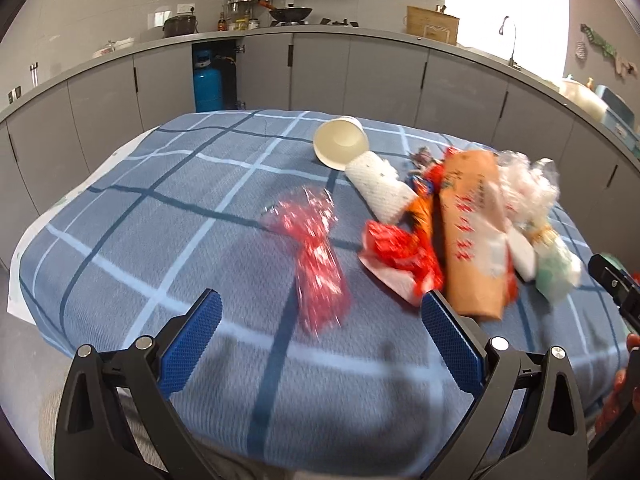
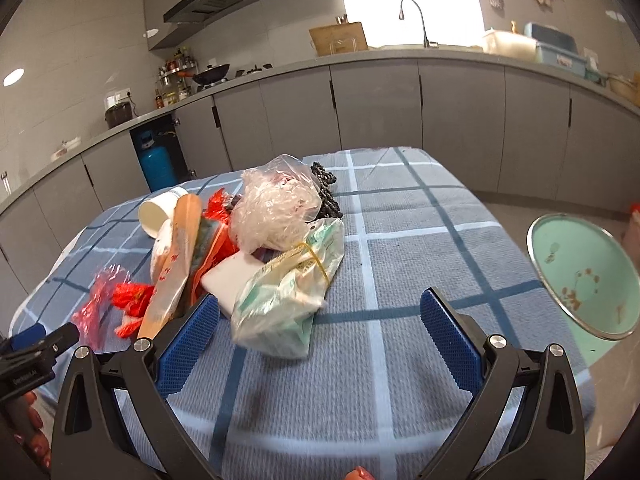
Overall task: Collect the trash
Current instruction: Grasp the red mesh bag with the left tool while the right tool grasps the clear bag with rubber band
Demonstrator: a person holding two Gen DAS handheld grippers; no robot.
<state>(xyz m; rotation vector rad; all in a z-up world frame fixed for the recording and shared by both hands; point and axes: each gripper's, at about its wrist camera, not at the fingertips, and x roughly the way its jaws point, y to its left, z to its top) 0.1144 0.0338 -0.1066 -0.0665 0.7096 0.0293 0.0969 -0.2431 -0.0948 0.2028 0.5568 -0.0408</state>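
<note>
A pile of trash lies on the blue checked tablecloth (image 1: pixel 168 208). In the left wrist view I see a red cellophane wrapper (image 1: pixel 316 256), a tipped white paper cup (image 1: pixel 340 142), a white paper roll (image 1: pixel 378 188), a red crumpled wrapper (image 1: pixel 400 256), an orange paper bag (image 1: pixel 472 232) and clear plastic bags (image 1: pixel 528 188). My left gripper (image 1: pixel 320 344) is open and empty, just in front of the red cellophane. In the right wrist view my right gripper (image 2: pixel 320 340) is open and empty, with a green-printed plastic bag (image 2: pixel 288 296) just ahead between its fingers.
A teal bin (image 2: pixel 580 276) with a metal rim stands off the table's right side. A dark knitted item (image 2: pixel 326 190) lies behind the pile. Grey cabinets, a counter with a wok (image 1: pixel 290 12) and a blue gas cylinder (image 1: pixel 208 84) lie beyond.
</note>
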